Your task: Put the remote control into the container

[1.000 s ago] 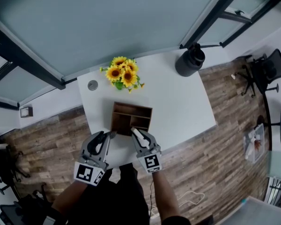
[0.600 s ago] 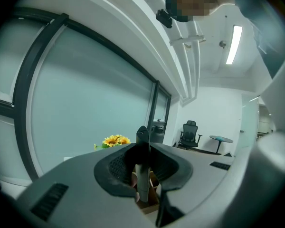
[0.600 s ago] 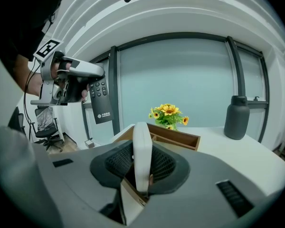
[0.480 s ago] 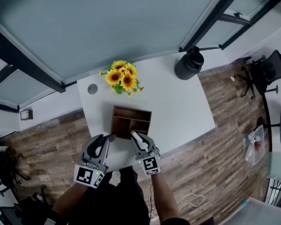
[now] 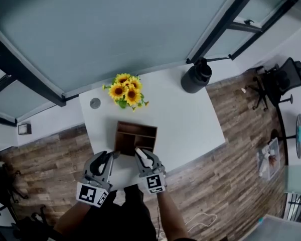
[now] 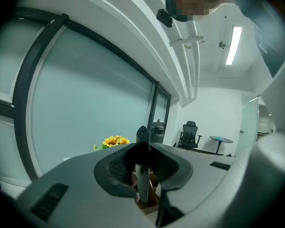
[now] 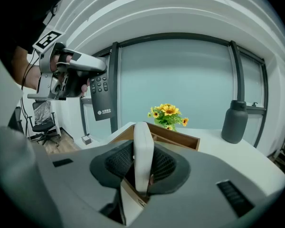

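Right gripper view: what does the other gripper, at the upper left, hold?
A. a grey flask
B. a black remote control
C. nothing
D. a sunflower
B: the left gripper has its jaws closed on a black remote control, which hangs down with its buttons and white logo facing the camera.

The white square table point(image 5: 190, 114) stands on a brown wooden plank floor point(image 5: 226, 179). A big black-framed glass wall point(image 5: 105, 29) is far, a black office chair point(image 5: 281, 77) right.
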